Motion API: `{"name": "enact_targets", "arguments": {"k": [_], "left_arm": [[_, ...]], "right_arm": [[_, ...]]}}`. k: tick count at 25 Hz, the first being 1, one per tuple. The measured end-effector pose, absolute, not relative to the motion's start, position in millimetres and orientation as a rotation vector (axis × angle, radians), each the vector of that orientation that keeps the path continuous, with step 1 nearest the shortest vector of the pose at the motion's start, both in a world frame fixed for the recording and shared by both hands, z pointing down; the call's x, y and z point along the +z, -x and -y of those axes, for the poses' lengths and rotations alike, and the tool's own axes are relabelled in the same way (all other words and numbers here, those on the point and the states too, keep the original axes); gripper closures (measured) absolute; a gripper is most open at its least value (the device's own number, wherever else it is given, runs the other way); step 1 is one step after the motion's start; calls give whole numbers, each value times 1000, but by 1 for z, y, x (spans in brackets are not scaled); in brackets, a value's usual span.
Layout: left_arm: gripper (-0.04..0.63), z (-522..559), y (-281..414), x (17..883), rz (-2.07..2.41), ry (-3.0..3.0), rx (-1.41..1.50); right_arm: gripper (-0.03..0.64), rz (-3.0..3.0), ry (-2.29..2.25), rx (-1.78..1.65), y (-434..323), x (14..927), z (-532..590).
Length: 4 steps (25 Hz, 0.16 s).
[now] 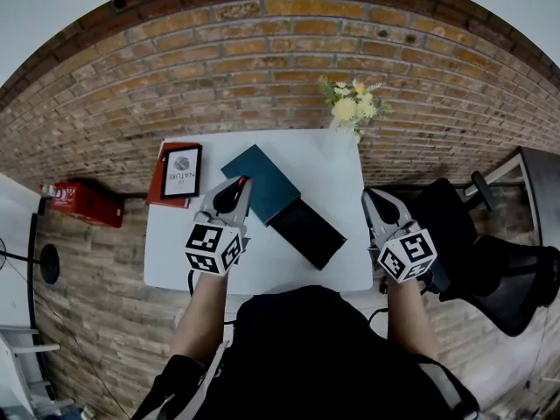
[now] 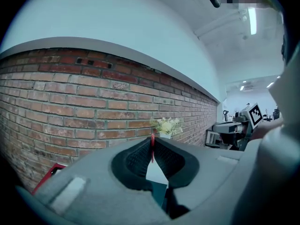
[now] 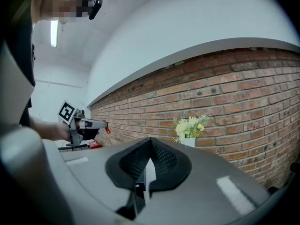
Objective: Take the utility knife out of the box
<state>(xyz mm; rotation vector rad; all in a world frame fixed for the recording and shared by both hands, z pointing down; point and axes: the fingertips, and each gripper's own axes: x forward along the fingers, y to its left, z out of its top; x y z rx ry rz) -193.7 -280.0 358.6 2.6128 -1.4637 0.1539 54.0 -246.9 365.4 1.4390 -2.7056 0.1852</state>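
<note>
- L gripper (image 1: 239,185) hovers over the white table (image 1: 175,261), just L of the black box (image 1: 306,232). Its jaws are pinched nearly together on a slim red item, apparently the utility knife (image 2: 152,150).
- The knife is held at the very jaw tips, outside the box and above the table. Only a thin red sliver shows; the rest can't be made out.
- L gripper's tips overlap the near-L corner of a teal panel (image 1: 260,178), which lies flat on the table touching the box's far-L side.
- R gripper (image 1: 371,196) hangs well R of the box, over the table's R edge. Its jaws are closed on each other w/ nothing btwn them.
- Far-R of the box, at the table's back corner: a bunch of pale yellow flowers (image 1: 353,105) against the brick wall (image 1: 262,68).
- Far-L of the box: a framed card (image 1: 182,171) lying on a red book (image 1: 158,182) at the table's L edge.
- Further L of the box, off the table on the floor: a red case (image 1: 83,202).
- R of the box, past the R gripper: a black office chair (image 1: 494,274) beside the table.
- The person's dark top fills the view's near side, below the box.
</note>
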Motion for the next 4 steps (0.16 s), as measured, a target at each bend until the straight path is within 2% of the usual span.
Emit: {"name": "enact_targets", "arguments": {"k": [4], "left_arm": [[575,281,184,355,1422,-2625,135]], "right_arm": [[618,2715,-1450,179,-57,358,251]]}}
